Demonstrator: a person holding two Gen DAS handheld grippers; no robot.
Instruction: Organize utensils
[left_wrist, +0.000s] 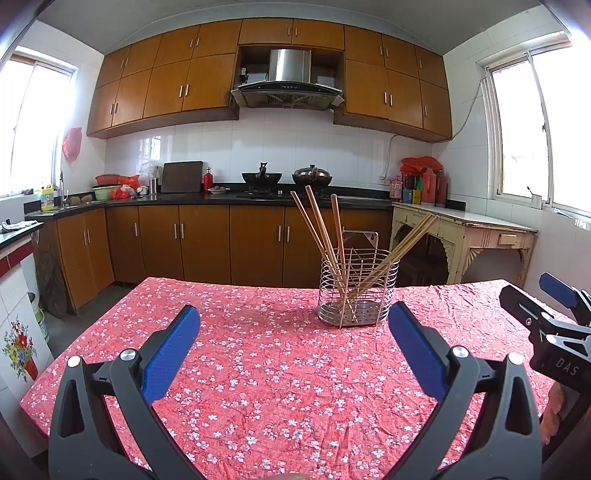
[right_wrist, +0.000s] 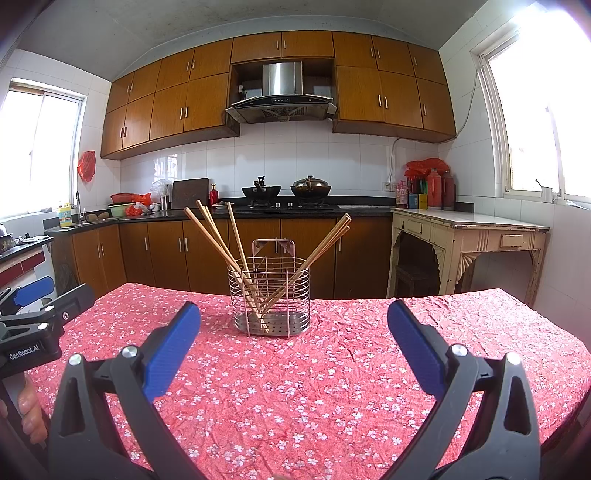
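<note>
Sitting on the red floral tablecloth (left_wrist: 266, 369) toward the far side of the table, a wire utensil holder (left_wrist: 357, 291) is seen with all the wooden chopsticks (left_wrist: 321, 236) already stuck in it. A few are leaned to the left and a couple are fanned out to the right, so the bunch is spread in a loose V. Nothing else is spotted lying loose on the cloth, at least in the parts that can be seen.

The left gripper (left_wrist: 293, 339) is held low over the near part of the table with its blue pads spread wide apart, and nothing is caught between them. Same deal with the right gripper (right_wrist: 293, 339): the pads are parted wide, nothing is gripped, and the holder (right_wrist: 269, 299) is framed between and beyond the fingers, well clear of them. The chopsticks (right_wrist: 221, 243) aren't touched by either tool.

From the left wrist view the holder is set off to the right of centre; from the right wrist view it's a bit left of centre, so it's basically placed between the two tools. Each gripper is caught at the edge of the other's camera, with fingertips of a hand (right_wrist: 31, 413) seen wrapped on the left handle.
</note>
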